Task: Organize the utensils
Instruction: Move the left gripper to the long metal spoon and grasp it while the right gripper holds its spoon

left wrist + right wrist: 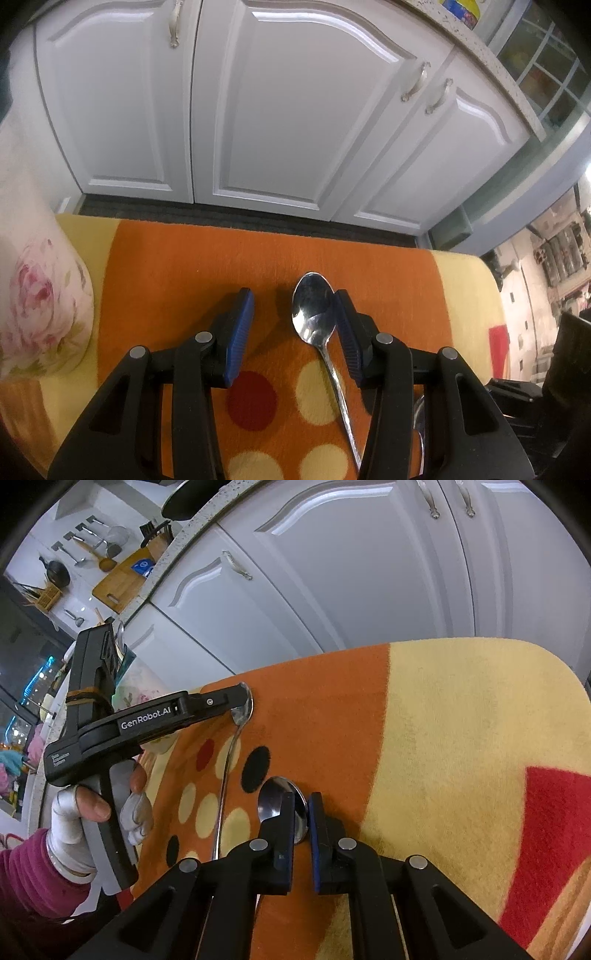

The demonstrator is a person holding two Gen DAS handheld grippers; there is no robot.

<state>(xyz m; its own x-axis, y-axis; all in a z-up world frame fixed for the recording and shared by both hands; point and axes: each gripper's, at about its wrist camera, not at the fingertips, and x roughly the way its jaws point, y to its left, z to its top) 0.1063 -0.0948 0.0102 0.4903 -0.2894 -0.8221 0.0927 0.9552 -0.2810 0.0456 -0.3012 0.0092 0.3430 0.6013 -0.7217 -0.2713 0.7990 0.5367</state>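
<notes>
A steel spoon lies on the orange and yellow spotted cloth, bowl facing up. My left gripper is open and straddles its bowl, which lies against the right finger. In the right wrist view the same spoon lies under the left gripper. A second steel spoon sits edge-on between the blue pads of my right gripper, which is shut on it just above the cloth. Part of that second spoon shows at the lower right of the left wrist view.
A floral ceramic holder stands at the left edge of the cloth. White cabinet doors rise just beyond the far edge. A gloved hand holds the left gripper. A counter with a cutting board is at the far left.
</notes>
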